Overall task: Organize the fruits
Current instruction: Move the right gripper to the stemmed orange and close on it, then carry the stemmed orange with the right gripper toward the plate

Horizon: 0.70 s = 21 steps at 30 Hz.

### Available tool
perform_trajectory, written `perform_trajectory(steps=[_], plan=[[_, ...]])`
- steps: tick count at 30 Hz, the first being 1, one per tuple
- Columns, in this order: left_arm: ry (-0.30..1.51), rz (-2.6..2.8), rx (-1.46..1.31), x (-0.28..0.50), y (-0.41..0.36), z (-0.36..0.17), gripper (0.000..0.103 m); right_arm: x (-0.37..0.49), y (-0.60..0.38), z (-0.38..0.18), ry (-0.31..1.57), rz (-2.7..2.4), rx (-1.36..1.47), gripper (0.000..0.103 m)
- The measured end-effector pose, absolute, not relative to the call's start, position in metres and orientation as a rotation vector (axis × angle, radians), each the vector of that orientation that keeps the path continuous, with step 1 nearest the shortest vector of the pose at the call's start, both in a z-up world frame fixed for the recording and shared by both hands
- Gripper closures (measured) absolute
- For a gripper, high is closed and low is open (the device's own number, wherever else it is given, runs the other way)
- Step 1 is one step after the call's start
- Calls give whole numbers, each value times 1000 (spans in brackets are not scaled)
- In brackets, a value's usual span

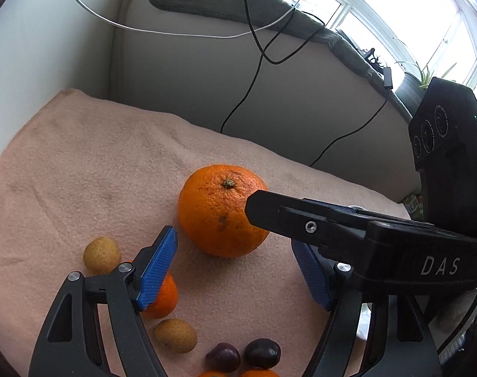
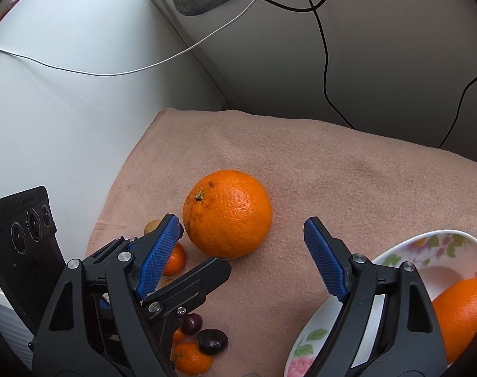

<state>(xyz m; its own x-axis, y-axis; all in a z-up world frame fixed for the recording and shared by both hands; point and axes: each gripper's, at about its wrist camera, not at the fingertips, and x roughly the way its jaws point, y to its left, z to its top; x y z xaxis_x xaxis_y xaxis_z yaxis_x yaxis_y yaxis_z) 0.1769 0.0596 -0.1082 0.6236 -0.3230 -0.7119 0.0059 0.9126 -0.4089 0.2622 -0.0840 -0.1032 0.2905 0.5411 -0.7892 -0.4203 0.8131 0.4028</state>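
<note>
Big orange on the pink cloth

Big orange [image 2: 227, 213] sitting on pink cloth [image 2: 348, 163], out in front of both claws. Left gripper [image 1: 235, 267] wide apart, holding nothing. Right gripper [image 2: 243, 242] wide apart too, empty. Small fruits [image 1: 101, 255] lying close by. Second orange [image 2: 464, 314] resting in flowery bowl [image 2: 307, 342].

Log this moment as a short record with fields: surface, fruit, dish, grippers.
surface: pink cloth
fruit on cloth: big orange, small tangerines, dark cherries, yellowish small fruits
dish: flowered bowl at right, holding another orange
left gripper: jaws open, empty, near the big orange
right gripper: jaws open, empty, in front of the big orange
</note>
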Motion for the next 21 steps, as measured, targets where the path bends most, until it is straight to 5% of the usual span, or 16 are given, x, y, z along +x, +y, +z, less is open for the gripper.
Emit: perform_trajectory(steps=[12,21], plan=[[901,-209,-302,196,53,-107,30,271,-78,-112,1150,662,164,19],[923,-210,-289,205,52,-118,30,273,-67,-121,1178,697,160,32]])
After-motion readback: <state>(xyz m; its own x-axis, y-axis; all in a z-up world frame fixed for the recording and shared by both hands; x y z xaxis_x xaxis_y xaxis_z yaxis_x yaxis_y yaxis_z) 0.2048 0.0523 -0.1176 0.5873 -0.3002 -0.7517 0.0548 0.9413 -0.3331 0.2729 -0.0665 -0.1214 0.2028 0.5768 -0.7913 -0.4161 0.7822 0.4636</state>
